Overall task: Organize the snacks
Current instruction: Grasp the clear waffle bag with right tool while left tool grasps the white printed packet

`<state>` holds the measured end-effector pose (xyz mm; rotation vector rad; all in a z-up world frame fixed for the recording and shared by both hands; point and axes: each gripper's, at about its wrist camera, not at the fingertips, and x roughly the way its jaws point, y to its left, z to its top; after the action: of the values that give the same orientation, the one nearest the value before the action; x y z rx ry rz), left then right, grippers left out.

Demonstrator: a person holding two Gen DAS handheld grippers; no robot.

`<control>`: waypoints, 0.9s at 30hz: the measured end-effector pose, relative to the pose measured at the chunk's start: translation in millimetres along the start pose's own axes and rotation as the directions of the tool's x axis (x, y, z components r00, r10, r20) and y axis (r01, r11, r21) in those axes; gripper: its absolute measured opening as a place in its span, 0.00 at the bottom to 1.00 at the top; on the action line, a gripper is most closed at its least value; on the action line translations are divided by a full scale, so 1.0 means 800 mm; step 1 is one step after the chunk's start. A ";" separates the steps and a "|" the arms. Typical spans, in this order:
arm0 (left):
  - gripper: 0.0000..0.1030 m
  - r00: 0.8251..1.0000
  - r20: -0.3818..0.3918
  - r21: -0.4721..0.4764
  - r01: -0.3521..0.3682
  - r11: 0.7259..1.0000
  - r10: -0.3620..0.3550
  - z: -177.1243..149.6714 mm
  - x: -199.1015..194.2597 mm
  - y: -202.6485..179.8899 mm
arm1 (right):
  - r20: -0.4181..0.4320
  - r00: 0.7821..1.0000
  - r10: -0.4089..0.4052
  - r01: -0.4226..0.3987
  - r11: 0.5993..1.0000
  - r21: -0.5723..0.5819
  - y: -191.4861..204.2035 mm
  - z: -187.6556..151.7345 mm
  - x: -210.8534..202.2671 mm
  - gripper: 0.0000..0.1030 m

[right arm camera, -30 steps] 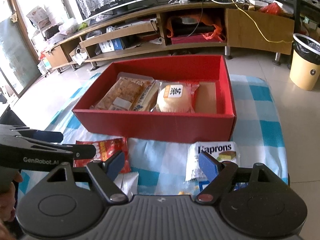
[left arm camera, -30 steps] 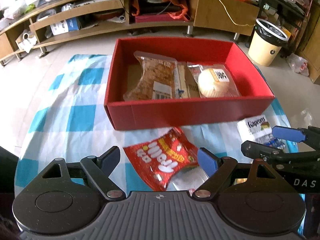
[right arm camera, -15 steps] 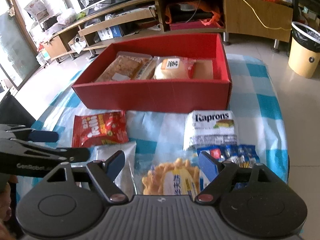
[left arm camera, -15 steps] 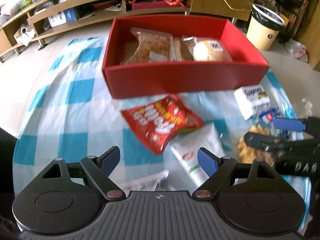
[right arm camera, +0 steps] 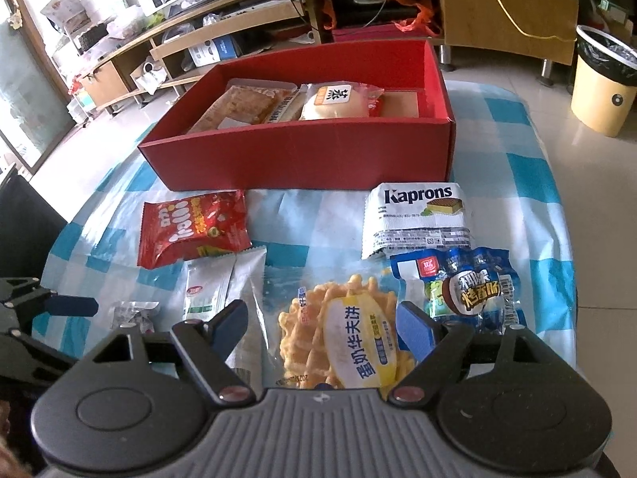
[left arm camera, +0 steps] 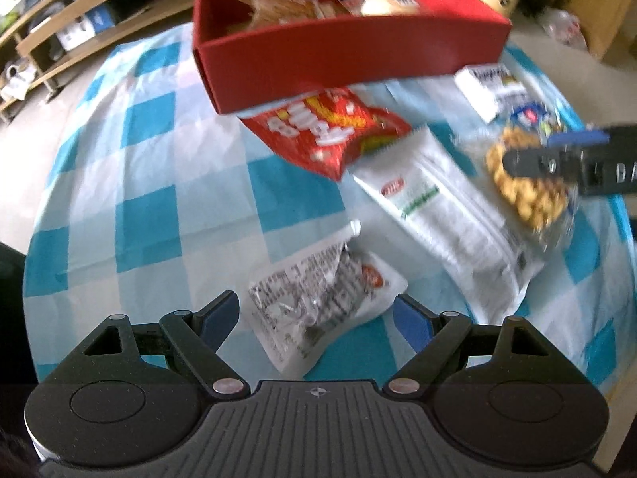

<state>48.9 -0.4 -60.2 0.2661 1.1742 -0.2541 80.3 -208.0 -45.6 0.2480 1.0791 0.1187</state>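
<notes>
A red box [right arm camera: 310, 155] [left arm camera: 342, 55] at the back of the checked cloth holds a brown cracker pack [right arm camera: 243, 105] and a bun [right arm camera: 338, 99]. Loose snacks lie in front of it: a red bag [right arm camera: 193, 227] [left arm camera: 330, 127], a long white pack [right arm camera: 223, 290] [left arm camera: 446, 215], a waffle pack [right arm camera: 342, 330] [left arm camera: 525, 183], a Kaprons pack [right arm camera: 418, 215], a blue pack [right arm camera: 458, 286] and a small silver pack [left arm camera: 318, 302] [right arm camera: 131, 314]. My left gripper [left arm camera: 316, 320] is open around the silver pack. My right gripper [right arm camera: 322, 324] is open over the waffle pack.
The blue and white checked cloth [left arm camera: 151, 183] covers a small table with drop-offs on all sides. A wooden TV bench [right arm camera: 278, 16] stands behind. A yellow bin [right arm camera: 601, 83] stands on the floor at the right.
Both grippers have drawn back from the red box toward the near edge. More loose snacks have come into view. The silver pack now lies between my left fingers.
</notes>
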 end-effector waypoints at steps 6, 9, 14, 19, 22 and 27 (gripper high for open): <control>0.86 0.999 -0.036 0.051 0.003 0.999 -0.002 -0.012 0.013 -0.004 | -0.009 1.000 -0.020 0.020 1.000 -0.002 0.001 0.005 0.002 0.76; 0.78 1.000 -0.027 0.053 0.009 0.999 -0.007 -0.012 0.010 -0.005 | -0.009 1.000 -0.025 0.025 1.000 0.000 -0.001 0.006 0.001 0.76; 0.49 1.000 -0.011 0.039 0.024 0.999 -0.023 -0.009 0.001 -0.006 | -0.038 0.999 -0.037 0.037 0.999 -0.003 -0.011 0.006 0.001 0.76; 0.30 0.999 0.000 0.004 0.050 0.999 -0.050 -0.004 -0.002 -0.006 | -0.053 0.998 -0.037 0.037 0.999 0.001 -0.014 0.005 0.005 0.77; 0.27 0.999 0.008 0.005 0.052 0.999 -0.052 -0.004 -0.003 -0.008 | -0.060 0.998 -0.034 0.034 0.999 -0.010 -0.011 0.006 0.005 0.79; 0.25 0.999 0.010 0.006 0.054 0.999 -0.054 -0.002 -0.002 -0.010 | -0.081 0.996 -0.033 0.029 0.999 -0.044 -0.004 0.009 0.013 0.85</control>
<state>44.1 -6.9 -60.2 0.2382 1.1714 -0.3055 91.0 -209.9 -52.1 0.1891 1.1603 0.1246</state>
